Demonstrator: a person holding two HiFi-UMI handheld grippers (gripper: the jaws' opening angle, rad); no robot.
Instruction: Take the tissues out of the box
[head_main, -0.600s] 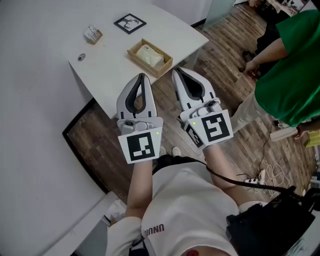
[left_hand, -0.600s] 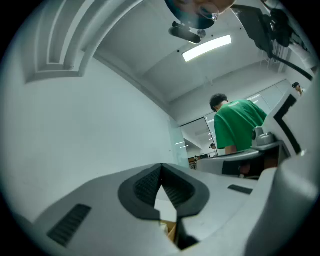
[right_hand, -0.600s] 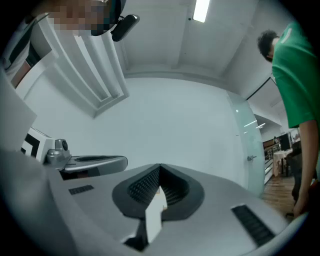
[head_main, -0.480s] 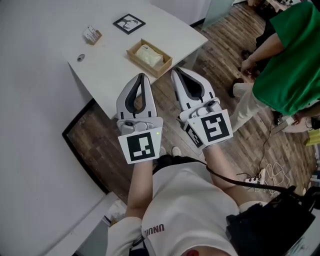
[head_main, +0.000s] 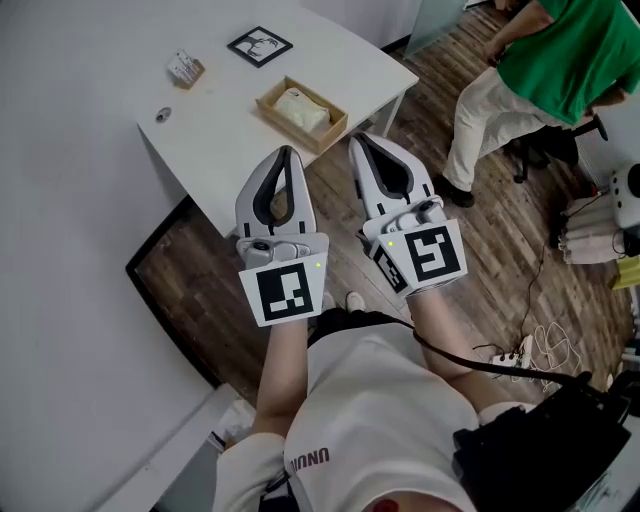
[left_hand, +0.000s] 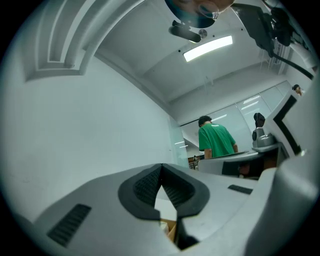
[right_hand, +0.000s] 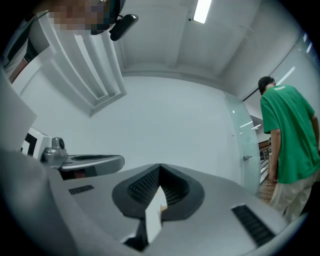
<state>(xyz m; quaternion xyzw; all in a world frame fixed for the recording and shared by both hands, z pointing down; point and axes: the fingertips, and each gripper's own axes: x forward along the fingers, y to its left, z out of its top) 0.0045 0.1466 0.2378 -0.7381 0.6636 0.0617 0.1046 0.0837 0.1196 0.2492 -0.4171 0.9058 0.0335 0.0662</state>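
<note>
An open wooden box with a white wad of tissues in it stands near the front edge of the white table. Both grippers hover side by side in front of my chest, short of that edge. My left gripper is shut with nothing in it, its tip pointing at the table just below the box. My right gripper is also shut and empty, its tip just right of the box. In the left gripper view the jaws meet at the left gripper's tip, and a sliver of the box shows beneath them.
On the table lie a black-framed marker card, a small packet and a small round piece. A person in a green shirt stands at the upper right on the wooden floor. Cables and a black bag lie at my right.
The person in green has moved away toward the upper right, and a rolling chair base now shows there. Both grippers have kept nearly still and shut.
</note>
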